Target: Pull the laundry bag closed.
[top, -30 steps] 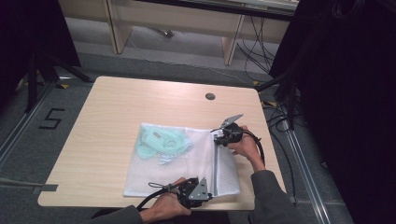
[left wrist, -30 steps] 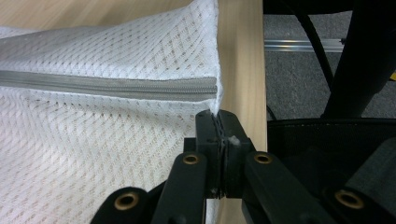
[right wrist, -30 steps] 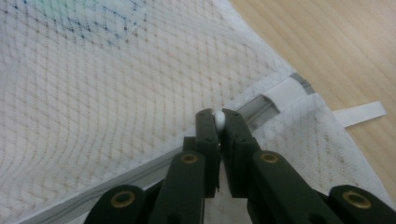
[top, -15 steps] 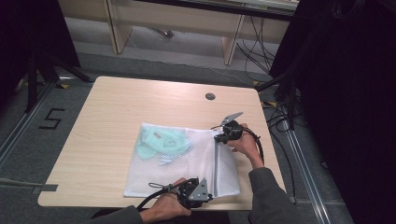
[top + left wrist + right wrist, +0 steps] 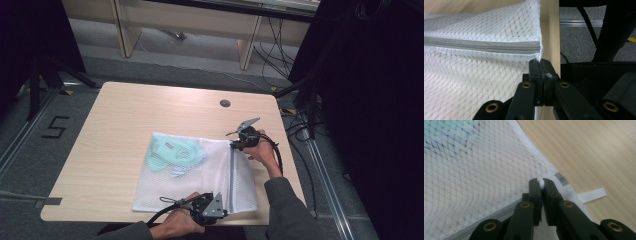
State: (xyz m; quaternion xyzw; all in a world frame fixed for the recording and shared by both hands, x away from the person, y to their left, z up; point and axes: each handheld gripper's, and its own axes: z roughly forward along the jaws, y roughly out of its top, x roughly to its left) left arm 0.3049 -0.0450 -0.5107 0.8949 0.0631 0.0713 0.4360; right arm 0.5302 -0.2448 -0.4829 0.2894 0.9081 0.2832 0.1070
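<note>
The step in hand looks like working the zipper of the white mesh laundry bag (image 5: 200, 172), and to do it well the two ends should be kept taut: the left gripper (image 5: 216, 212) anchoring the near end while the right gripper (image 5: 235, 145) draws the pull straight along the zipper (image 5: 231, 175), low to the table (image 5: 150, 110) and without lifting, so the mesh does not bunch in the teeth.

The left gripper's jaws are pressed together on the bag's edge at the near end of the zipper (image 5: 486, 46), a sliver of mesh caught between them (the fabric sits flat beyond the tips). The right gripper (image 5: 541, 185) is pinching a small white zipper pull (image 5: 541, 183) at the far end of the bag, beside a white fabric tab (image 5: 592, 194) that lies on the wood.

The bag lies flat on the near right part of the table, between the two grippers, with a pale green garment (image 5: 172, 152) inside its left half, away from the zipper line.
</note>
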